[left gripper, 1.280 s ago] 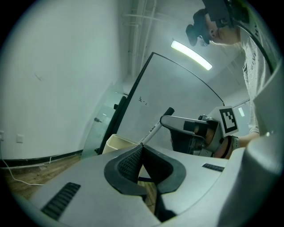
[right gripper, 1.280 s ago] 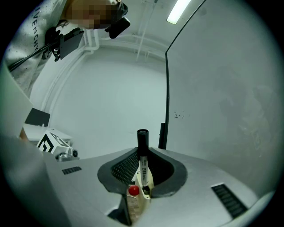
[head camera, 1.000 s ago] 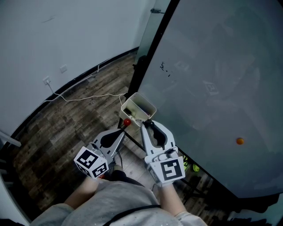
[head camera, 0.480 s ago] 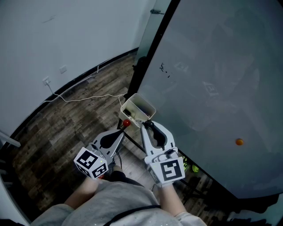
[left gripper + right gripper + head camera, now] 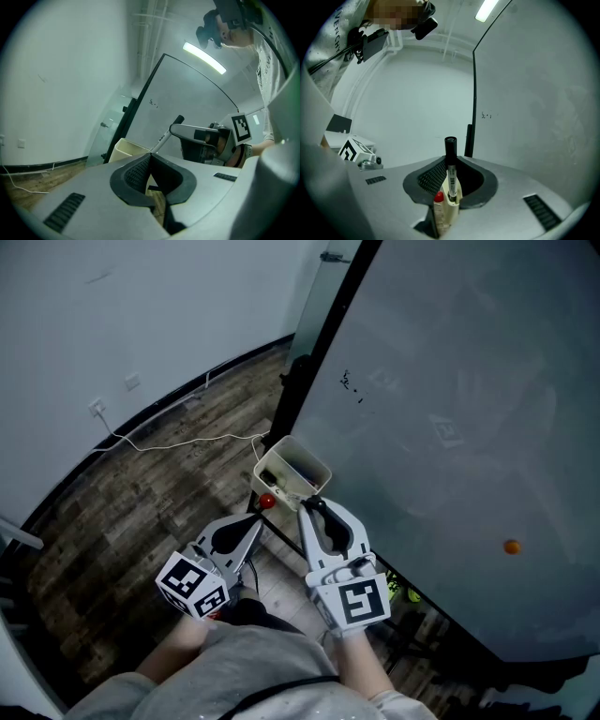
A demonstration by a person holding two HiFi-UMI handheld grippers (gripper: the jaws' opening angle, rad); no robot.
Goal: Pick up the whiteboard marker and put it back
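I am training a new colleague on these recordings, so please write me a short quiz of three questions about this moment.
1. True or false: the left gripper holds the whiteboard marker.
2. What colour is the marker's cap? A) red B) black C) green
3. Fill in: the other cap, at the cream holder by the whiteboard, is ___.

Key
1. False. The right gripper is shut on the marker; the left gripper's jaws are together on nothing.
2. B
3. red
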